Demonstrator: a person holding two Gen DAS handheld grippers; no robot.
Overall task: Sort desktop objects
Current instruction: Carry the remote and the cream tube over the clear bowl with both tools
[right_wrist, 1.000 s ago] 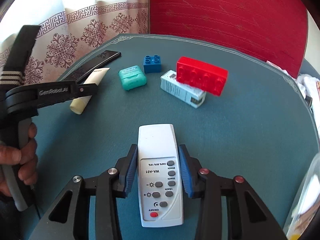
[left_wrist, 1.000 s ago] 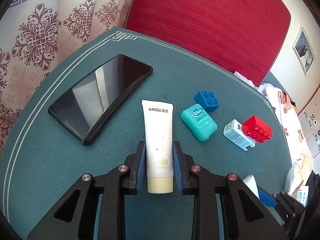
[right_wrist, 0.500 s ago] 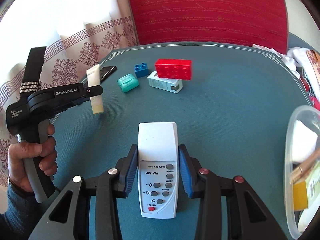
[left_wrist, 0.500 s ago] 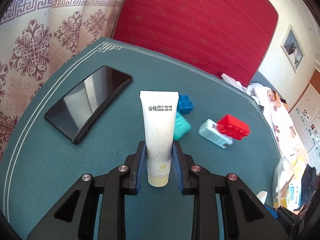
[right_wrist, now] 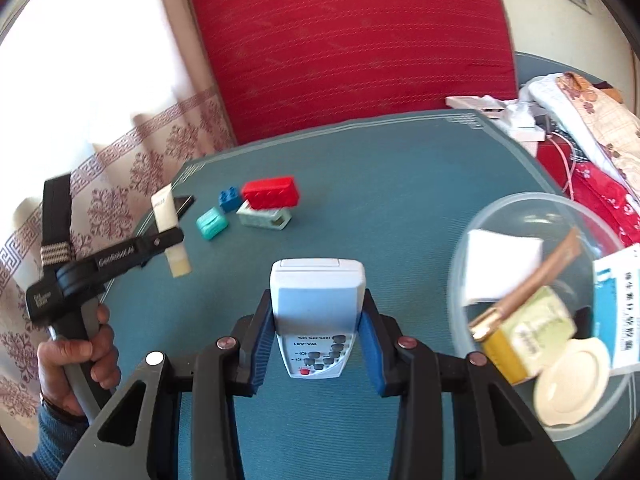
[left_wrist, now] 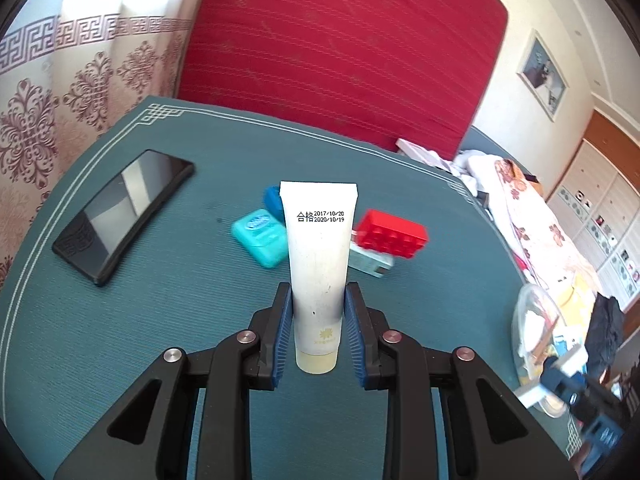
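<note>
Both items have come up off the teal ribbed tablecloth (left_wrist: pixel 168 300) since a second ago, so carrying to the clear plastic bowl (right_wrist: pixel 480 240) seems next. Nearest that bowl, the right gripper (right_wrist: pixel 316 344) clamps a smooth white remote control (right_wrist: pixel 318 300). Farther off, the left gripper (left_wrist: pixel 316 332) pinches a soft white cream tube (left_wrist: pixel 318 248). Beyond the bowl lie a teal floss box (left_wrist: pixel 260 236), red brick (left_wrist: pixel 390 234) and glossy black phone (left_wrist: pixel 120 208).

My left hand-held gripper (left_wrist: pixel 318 320) has matt black plastic arms and ribbed blue pads (left_wrist: pixel 282 332) pressing a smooth, slightly scuffed white plastic tube (left_wrist: pixel 318 256). Beyond the tube, the counter (left_wrist: pixel 180 300) wears finely ribbed teal cloth. Left of the tube lies a phone (left_wrist: pixel 120 210) with glossy, mirror-like glass; right of it, a shiny red plastic brick (left_wrist: pixel 390 233).
</note>
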